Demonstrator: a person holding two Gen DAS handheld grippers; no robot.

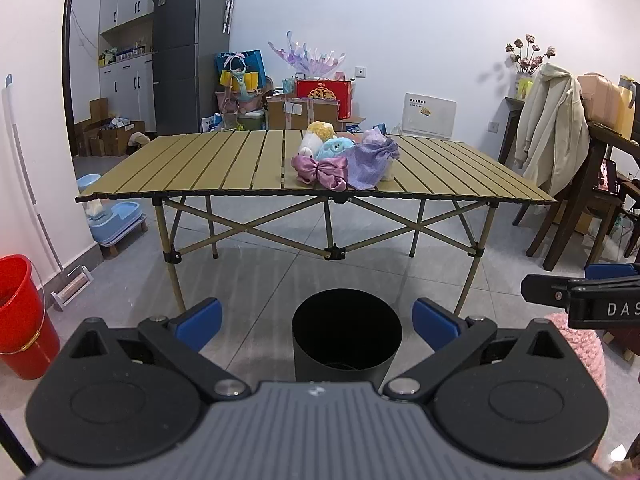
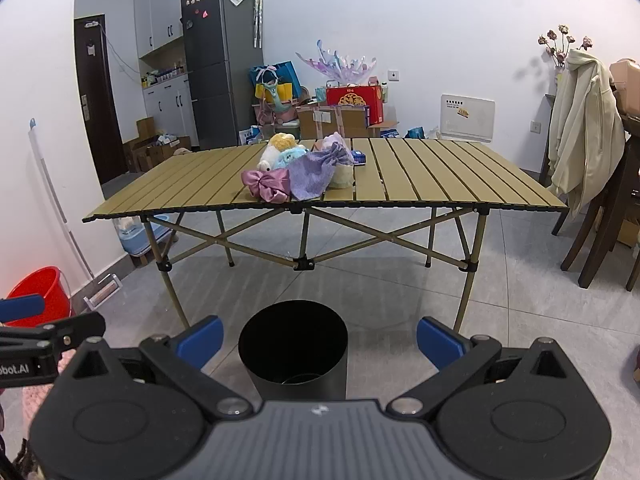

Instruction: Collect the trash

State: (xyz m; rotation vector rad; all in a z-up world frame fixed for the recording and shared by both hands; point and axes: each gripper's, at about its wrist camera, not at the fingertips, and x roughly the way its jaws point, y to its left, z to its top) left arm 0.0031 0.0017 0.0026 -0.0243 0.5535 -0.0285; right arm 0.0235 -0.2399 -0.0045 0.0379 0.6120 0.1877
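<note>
A black round bin stands on the floor in front of a slatted folding table. On the table lies a heap: a pink satin bow, a purple cloth, plush toys and a small blue packet. My left gripper hangs open over the bin, nothing between its blue fingers. My right gripper is open too, the bin just left of its middle. Each gripper shows at the other view's edge.
A red bucket and a mop stand at the left wall. Dark wooden chairs with a cream jacket are at the right. A fridge, boxes and bags line the back wall. A pink fluffy stool sits at the right.
</note>
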